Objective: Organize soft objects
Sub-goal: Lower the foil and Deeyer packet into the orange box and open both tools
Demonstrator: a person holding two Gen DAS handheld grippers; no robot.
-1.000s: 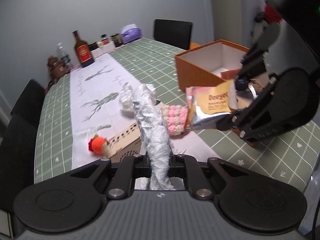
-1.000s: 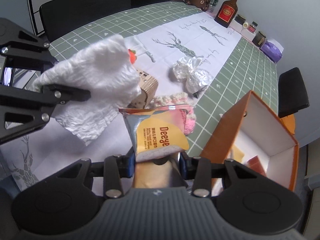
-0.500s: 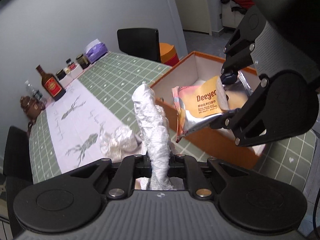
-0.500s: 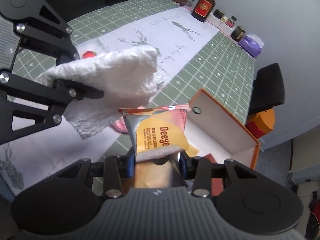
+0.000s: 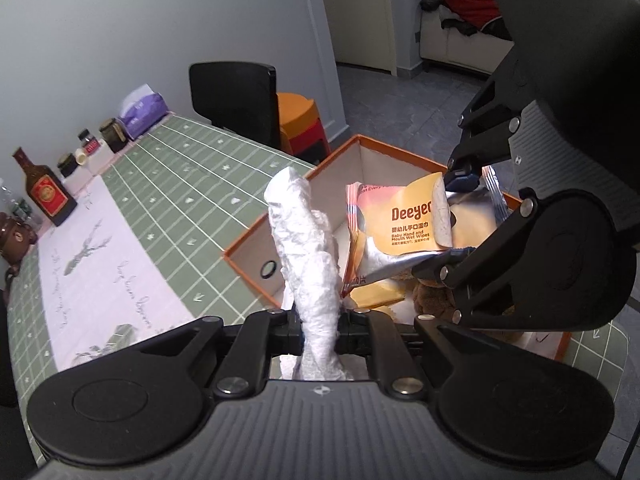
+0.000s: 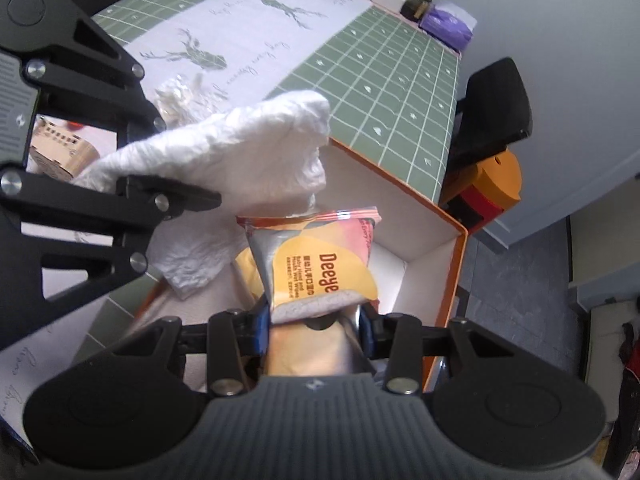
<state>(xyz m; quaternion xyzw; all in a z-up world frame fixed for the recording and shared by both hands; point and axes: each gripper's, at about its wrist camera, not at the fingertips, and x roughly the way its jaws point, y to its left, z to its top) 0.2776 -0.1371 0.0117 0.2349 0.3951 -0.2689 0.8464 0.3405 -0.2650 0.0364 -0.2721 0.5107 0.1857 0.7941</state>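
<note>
I have both tools over the orange box (image 5: 256,258), which sits at the corner of the counter (image 5: 192,184) on its green checked cloth. My left tool (image 5: 320,330) is clamped almost fully closed on a crumpled white tissue wad (image 5: 306,252); the wad stands up between the pads and rises past them, with the near wall of the box behind it. From the right wrist camera the same wad (image 6: 240,148) shows as a broad white bundle held just above the box's open top, level with its far rim.

My right tool (image 6: 316,326) is pinched on a pack of wet wipes (image 6: 316,264), orange and silver with "Deeye" printed on it. The pack is squeezed narrow where the pads grip it and fans out beyond them. It hangs above the white interior of the box (image 6: 424,248). In the left view the pack (image 5: 400,228) is just beside the tissue wad, apart from it by a small gap.

Inside the box I can see something yellow and something brown (image 5: 432,296) lying on the bottom. On the white runner behind, a crinkled clear wrapper (image 6: 180,94) and a wooden piece (image 6: 60,152) lie on the counter.
</note>
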